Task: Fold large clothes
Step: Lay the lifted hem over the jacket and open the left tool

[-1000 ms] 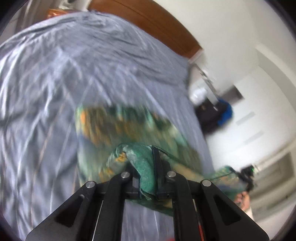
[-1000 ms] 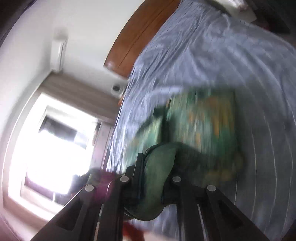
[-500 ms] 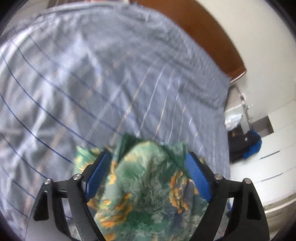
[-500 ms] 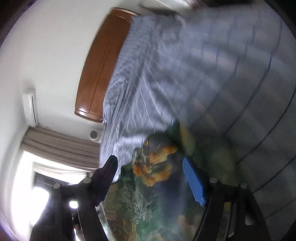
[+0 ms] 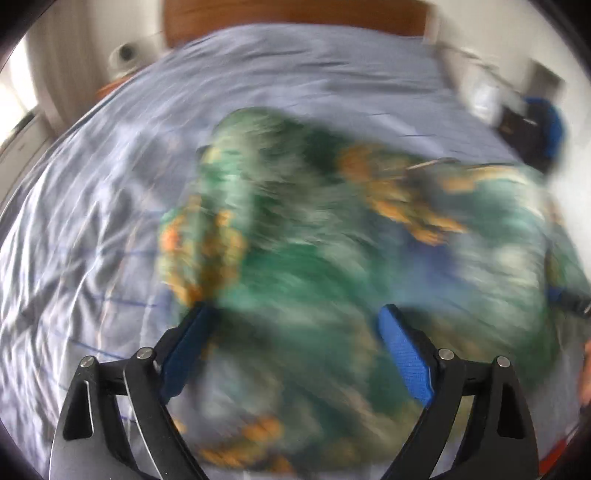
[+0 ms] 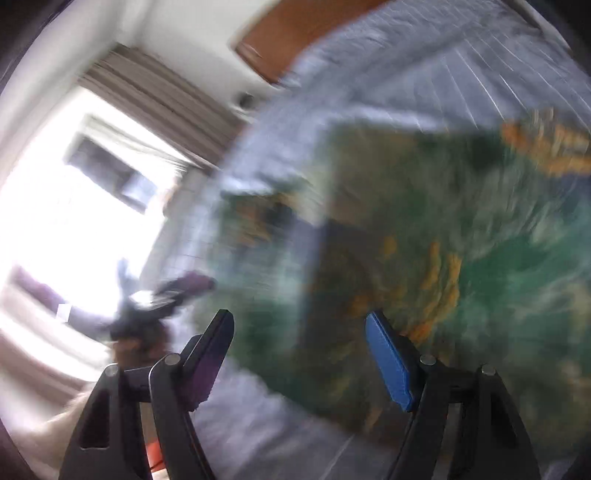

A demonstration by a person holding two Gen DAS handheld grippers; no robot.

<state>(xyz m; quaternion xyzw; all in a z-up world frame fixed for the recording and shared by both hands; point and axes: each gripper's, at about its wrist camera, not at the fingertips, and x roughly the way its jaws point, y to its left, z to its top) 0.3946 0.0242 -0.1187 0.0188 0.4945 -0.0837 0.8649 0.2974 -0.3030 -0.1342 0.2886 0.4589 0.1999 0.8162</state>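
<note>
A large green garment with orange and blue print (image 5: 314, 236) lies spread and partly folded on the bed, blurred by motion. My left gripper (image 5: 293, 314) hovers just above its near part with its jaws opening wide. The blue pads (image 5: 402, 350) press on nothing, and cloth shows below the gap. In the right wrist view the same garment (image 6: 424, 229) fills the right half. My right gripper (image 6: 299, 317) stands over its near edge with the jaws closing a little, still apart and gripping nothing.
The bed's blue-grey striped sheet (image 5: 92, 206) reaches back to a wooden headboard (image 5: 295, 14). A dark bag with blue cloth (image 5: 535, 129) sits at the far right. A bright window with curtains (image 6: 74, 192) is left of the bed.
Both grippers were shut on bunched cloth a second ago. They have let go and opened, and the garment now lies on the bed. Both cameras swung down toward it.
</note>
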